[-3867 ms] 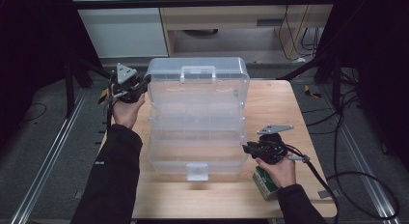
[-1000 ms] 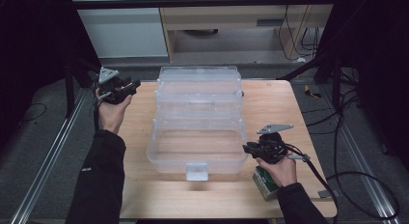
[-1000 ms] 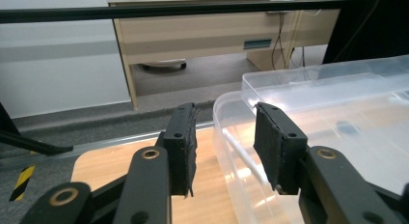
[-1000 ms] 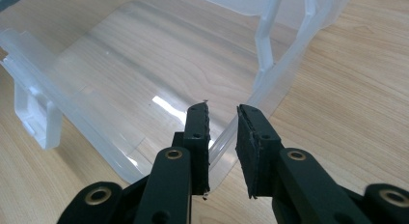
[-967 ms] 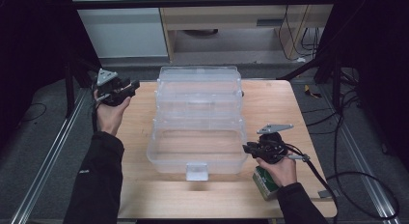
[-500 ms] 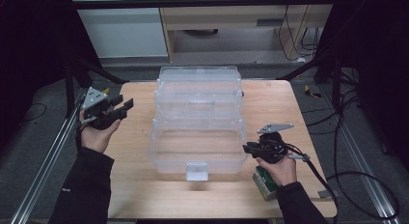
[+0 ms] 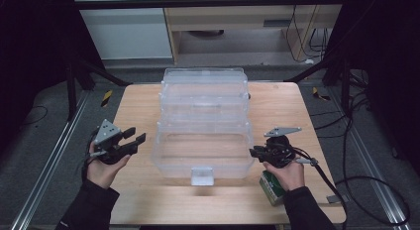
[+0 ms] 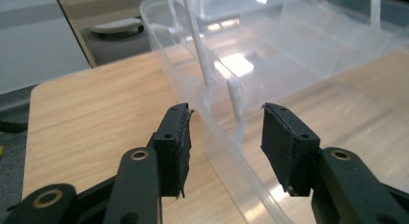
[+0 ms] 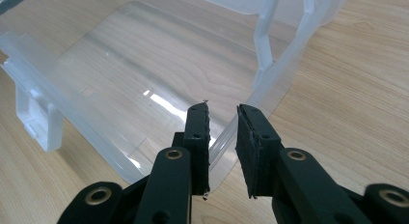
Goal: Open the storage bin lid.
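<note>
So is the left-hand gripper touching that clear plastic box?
Apart. In the high view the left gripper is held over bare table, with wood visible between its jaws and the clear plastic box. In the left gripper view its jaws are open.

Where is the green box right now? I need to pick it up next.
In the high view the green box lies on the table's near right part, under the right hand, beside the clear bin's front right corner.
</note>
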Motion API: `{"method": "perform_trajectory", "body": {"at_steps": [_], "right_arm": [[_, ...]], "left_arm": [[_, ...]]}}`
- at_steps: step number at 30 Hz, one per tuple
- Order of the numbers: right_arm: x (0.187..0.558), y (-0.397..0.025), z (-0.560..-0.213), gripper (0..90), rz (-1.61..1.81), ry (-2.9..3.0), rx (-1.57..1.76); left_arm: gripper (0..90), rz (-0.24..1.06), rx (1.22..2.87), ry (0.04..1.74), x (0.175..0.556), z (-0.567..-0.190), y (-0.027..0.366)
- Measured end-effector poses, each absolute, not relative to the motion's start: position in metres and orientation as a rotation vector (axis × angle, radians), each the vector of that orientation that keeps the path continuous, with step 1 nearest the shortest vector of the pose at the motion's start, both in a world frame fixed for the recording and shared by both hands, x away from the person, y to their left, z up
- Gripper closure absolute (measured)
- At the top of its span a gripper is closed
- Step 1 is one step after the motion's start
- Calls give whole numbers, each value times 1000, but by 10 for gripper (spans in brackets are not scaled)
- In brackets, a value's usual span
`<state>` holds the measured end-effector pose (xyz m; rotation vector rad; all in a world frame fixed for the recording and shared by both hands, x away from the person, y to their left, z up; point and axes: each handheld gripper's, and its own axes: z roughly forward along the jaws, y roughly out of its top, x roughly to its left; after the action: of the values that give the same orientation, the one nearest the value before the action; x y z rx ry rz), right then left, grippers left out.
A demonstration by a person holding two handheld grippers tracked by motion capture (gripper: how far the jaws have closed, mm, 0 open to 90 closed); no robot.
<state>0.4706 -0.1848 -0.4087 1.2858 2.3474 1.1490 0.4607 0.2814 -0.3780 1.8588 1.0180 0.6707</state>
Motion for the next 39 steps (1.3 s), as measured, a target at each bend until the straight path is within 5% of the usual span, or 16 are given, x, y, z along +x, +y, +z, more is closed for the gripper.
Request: {"method": "perform_trajectory", "body": {"at_steps": [21, 39], "right_arm": [[469, -184, -409, 751, 1145, 2337, 1285], [465, -183, -409, 754, 1147, 2344, 1300]], "left_arm": [[636, 499, 2019, 1038, 463, -418, 261], [693, 503, 2013, 1041, 462, -419, 261]]}}
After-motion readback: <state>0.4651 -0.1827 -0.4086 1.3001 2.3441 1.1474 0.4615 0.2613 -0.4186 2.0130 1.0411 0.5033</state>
